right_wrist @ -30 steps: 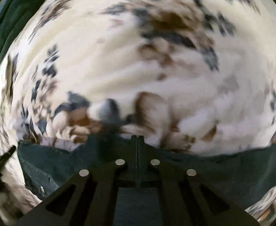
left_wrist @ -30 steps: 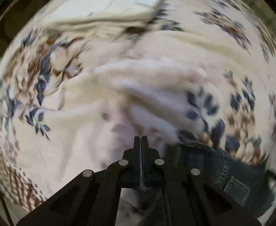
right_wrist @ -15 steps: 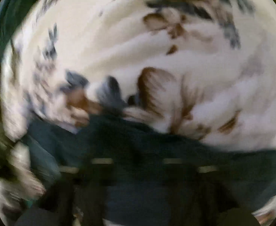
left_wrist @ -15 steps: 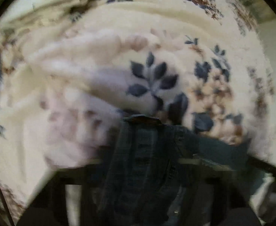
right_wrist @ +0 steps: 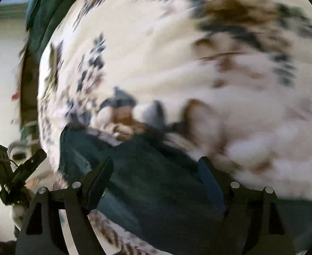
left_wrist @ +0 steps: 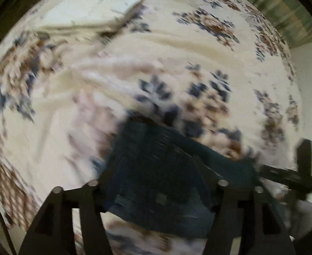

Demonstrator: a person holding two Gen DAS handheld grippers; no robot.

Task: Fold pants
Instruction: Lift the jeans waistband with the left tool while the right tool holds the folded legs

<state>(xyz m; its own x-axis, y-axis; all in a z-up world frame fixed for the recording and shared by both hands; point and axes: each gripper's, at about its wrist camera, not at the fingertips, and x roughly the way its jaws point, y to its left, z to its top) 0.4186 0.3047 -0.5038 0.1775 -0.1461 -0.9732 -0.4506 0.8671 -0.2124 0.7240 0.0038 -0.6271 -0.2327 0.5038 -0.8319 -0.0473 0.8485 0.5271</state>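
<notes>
Dark blue-green pants [left_wrist: 160, 170] lie on a cream bedspread with blue and brown flowers [left_wrist: 134, 68]. My left gripper [left_wrist: 158, 184] hovers above them and its jaws are opening; the cloth shows between and below the fingers [left_wrist: 92, 193], with no pad pressing on it. In the right wrist view the pants [right_wrist: 151, 182] stretch across the lower half. My right gripper [right_wrist: 153, 170] stands over them, its jaws opening wide, with the cloth lying loose under the fingertips [right_wrist: 101, 174]. Both views are blurred.
A folded cream cloth [left_wrist: 92, 6] lies at the bed's far left. Dark green fabric [right_wrist: 47, 6] lies at the bed's edge. The right gripper [left_wrist: 302, 167] shows at the right of the left wrist view, the left gripper [right_wrist: 11, 170] at the lower left of the right wrist view. Pale floor [right_wrist: 0, 63] lies beyond the edge.
Both grippers were shut a second ago and now stand open. The left view has pulled up and away, showing more of the pants. The right view has tilted.
</notes>
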